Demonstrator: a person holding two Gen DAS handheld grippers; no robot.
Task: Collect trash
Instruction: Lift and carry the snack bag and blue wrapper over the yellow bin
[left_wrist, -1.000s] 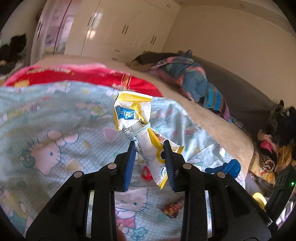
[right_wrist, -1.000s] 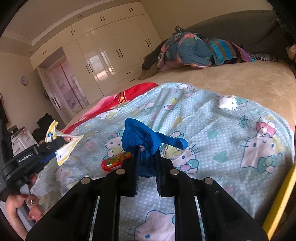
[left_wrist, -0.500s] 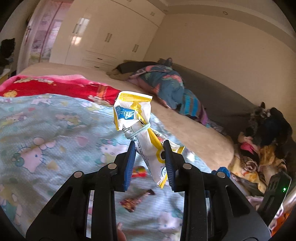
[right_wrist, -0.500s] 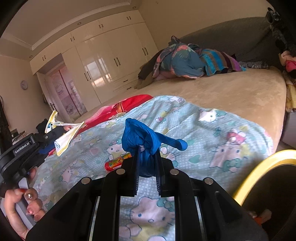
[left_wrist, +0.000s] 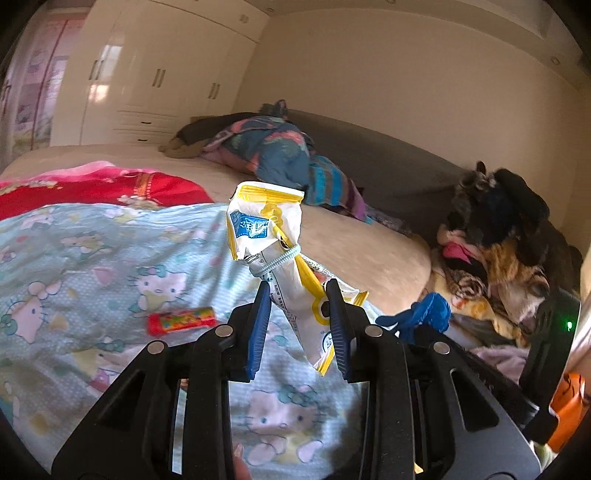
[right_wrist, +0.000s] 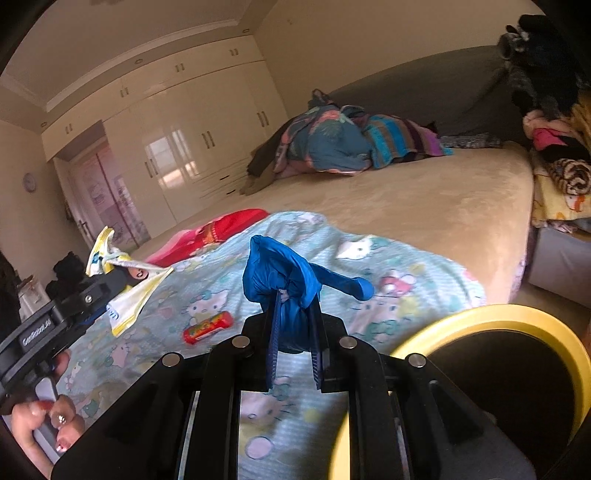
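Observation:
My left gripper (left_wrist: 297, 295) is shut on a crumpled white and yellow wrapper (left_wrist: 271, 236), held above the Hello Kitty blanket (left_wrist: 92, 266). It also shows in the right wrist view (right_wrist: 122, 280). My right gripper (right_wrist: 295, 306) is shut on a blue glove (right_wrist: 284, 269), held above the blanket's near edge, and the glove also shows in the left wrist view (left_wrist: 424, 315). A red candy tube (left_wrist: 181, 320) lies on the blanket, also in the right wrist view (right_wrist: 207, 326). A yellow-rimmed bin (right_wrist: 491, 369) stands low at the right.
The beige bed (right_wrist: 424, 199) carries a red blanket (left_wrist: 99, 184) and a heap of bedding (right_wrist: 351, 144) at the back. A pile of clothes and soft toys (left_wrist: 495, 236) lies beside the bed. White wardrobes (right_wrist: 192, 140) line the far wall.
Both grippers have swung to the right with their loads. The yellow-rimmed bin has come further into the right wrist view. The candy tube now shows left of the left gripper.

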